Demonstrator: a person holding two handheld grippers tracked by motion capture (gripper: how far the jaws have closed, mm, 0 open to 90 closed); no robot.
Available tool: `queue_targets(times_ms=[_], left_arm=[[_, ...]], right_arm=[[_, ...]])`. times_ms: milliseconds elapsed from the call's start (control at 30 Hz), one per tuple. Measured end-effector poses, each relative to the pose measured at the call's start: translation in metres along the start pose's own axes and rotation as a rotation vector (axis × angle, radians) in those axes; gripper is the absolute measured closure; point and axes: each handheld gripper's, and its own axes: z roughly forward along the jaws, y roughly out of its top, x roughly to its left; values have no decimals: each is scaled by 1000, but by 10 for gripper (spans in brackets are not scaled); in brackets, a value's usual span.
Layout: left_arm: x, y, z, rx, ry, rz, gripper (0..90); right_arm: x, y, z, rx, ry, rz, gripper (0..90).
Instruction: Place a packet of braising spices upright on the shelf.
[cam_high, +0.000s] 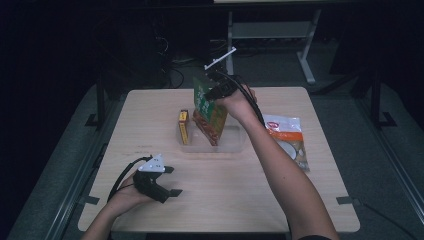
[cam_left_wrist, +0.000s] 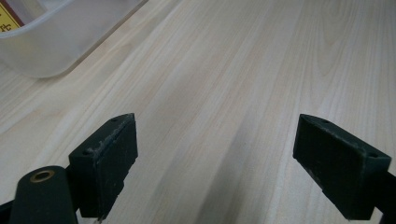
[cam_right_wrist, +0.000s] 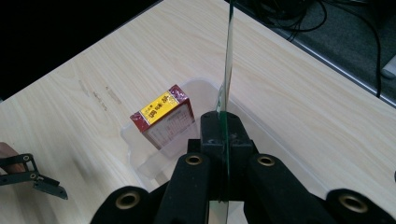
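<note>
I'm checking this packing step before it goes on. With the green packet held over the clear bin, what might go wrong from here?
The right gripper pinches only the thin top edge of the green packet, so it may slip or swing. Lowered, the packet could knock over the red and yellow box standing beside it in the clear bin. The left gripper rests open near the table's front, away from the bin, so a push might slide the bin.

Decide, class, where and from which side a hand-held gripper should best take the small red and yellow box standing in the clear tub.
Probably from above: the red and yellow box stands upright inside the clear tub, whose walls block its lower sides. Close the jaws across its two broad faces near the yellow-labelled top, on the narrow thickness, keeping clear of the green packet beside it.
</note>
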Motion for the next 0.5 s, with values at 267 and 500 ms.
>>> queue_targets(times_ms=[267, 500], left_arm=[[-2, 0, 2, 6, 0, 6, 133], [-1, 0, 1, 6, 1, 2, 133]], right_arm=[[1, 7, 6, 12, 7, -1, 887], [4, 7, 0, -2, 35, 2, 753]])
